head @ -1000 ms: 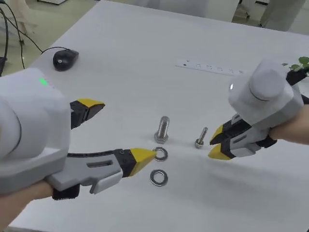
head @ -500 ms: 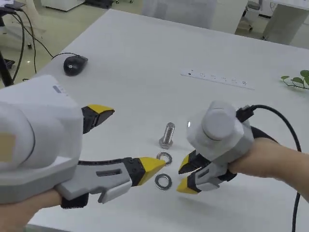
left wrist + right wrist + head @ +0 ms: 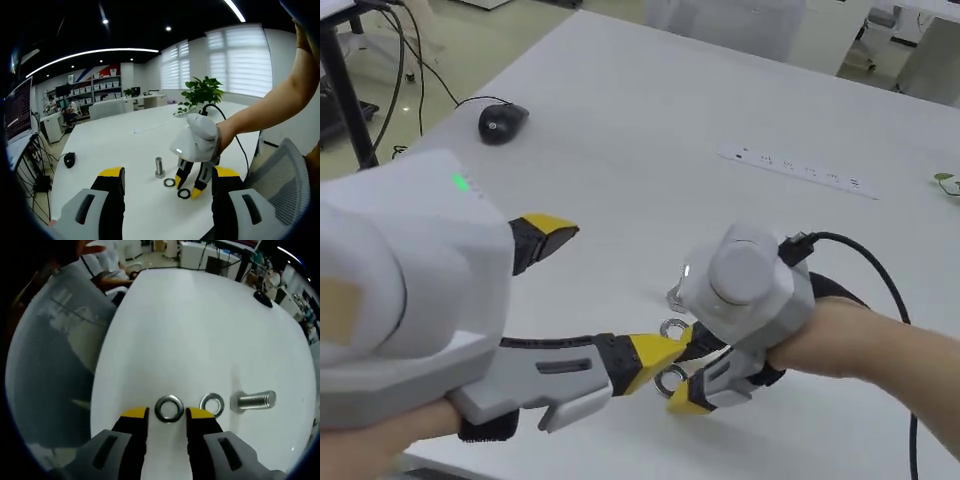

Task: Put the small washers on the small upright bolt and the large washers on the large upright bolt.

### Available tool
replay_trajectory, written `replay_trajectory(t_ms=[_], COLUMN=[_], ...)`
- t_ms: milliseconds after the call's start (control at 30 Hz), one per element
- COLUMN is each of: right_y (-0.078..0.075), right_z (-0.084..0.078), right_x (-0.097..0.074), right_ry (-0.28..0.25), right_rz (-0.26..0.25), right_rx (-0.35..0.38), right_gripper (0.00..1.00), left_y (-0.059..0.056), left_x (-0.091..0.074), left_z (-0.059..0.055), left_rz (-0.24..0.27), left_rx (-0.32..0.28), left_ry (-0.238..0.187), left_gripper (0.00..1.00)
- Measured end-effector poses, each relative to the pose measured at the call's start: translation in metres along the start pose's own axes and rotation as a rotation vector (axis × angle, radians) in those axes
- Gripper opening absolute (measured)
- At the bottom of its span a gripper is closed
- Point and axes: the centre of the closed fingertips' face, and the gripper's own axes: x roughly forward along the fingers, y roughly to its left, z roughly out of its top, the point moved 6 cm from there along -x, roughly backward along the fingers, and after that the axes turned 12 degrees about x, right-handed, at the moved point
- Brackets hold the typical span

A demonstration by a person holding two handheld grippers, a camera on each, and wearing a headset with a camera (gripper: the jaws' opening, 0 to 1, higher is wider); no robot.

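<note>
Hovering low over the white table (image 3: 190,330), the right gripper (image 3: 167,412) keeps its yellow-tipped jaws spread apart. A flat round steel washer (image 3: 169,408) lies on the table just ahead of the two tips, in line with the gap between them. I cannot tell whether the tips touch it. A second steel washer (image 3: 212,404) lies just beside the first one, outside one jaw. The large upright steel bolt (image 3: 252,401) stands beyond it, near but apart. The left gripper (image 3: 170,172) has its jaws spread wide and pinches nothing; both washers and the bolt sit ahead of its gap. A black computer mouse (image 3: 503,121) and a white power strip (image 3: 800,167) lie well apart from all the jaws.
</note>
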Motion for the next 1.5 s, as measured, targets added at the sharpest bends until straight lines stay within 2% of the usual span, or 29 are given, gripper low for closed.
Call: replay_trajectory(t_ms=[100,300,500,567,1000,1133,1200,1367,1500], right_y=[0.001,0.004,0.004,0.003,-0.004,-0.007,-0.015,-0.042,-0.061], right_z=[0.0,0.002,0.002,0.001,-0.002,-0.002,0.001,0.015,0.025], right_x=[0.0,0.001,0.001,0.001,-0.013,-0.03,-0.044,-0.083,-0.097], right_ry=[0.013,0.031,0.028,0.01,0.001,-0.011,-0.025,-0.077,-0.085], right_rz=[-0.012,-0.013,-0.017,-0.012,-0.026,-0.04,-0.07,-0.146,-0.189], right_rx=[-0.032,-0.048,-0.028,0.012,0.026,0.031,0.026,0.041,0.037], right_gripper=[0.3,0.25,0.22,0.22,0.21,0.21,0.21,0.21,0.21], left_y=[0.003,0.004,0.002,0.001,0.0,-0.001,-0.001,-0.002,-0.002], left_x=[0.001,0.003,0.003,0.003,0.005,0.007,0.008,0.011,0.011], left_z=[-0.001,-0.002,-0.005,-0.005,-0.004,-0.004,-0.003,-0.003,-0.003], left_rz=[0.002,0.005,0.003,0.002,-0.009,-0.015,-0.018,-0.024,-0.023], left_rx=[-0.002,-0.006,-0.011,-0.01,-0.001,0.002,0.003,0.003,-0.001], left_ry=[-0.003,-0.004,0.003,0.003,0.006,0.007,0.006,0.009,0.007], left_gripper=[0.7,0.7,0.7,0.7,0.7,0.7,0.7,0.7,0.7])
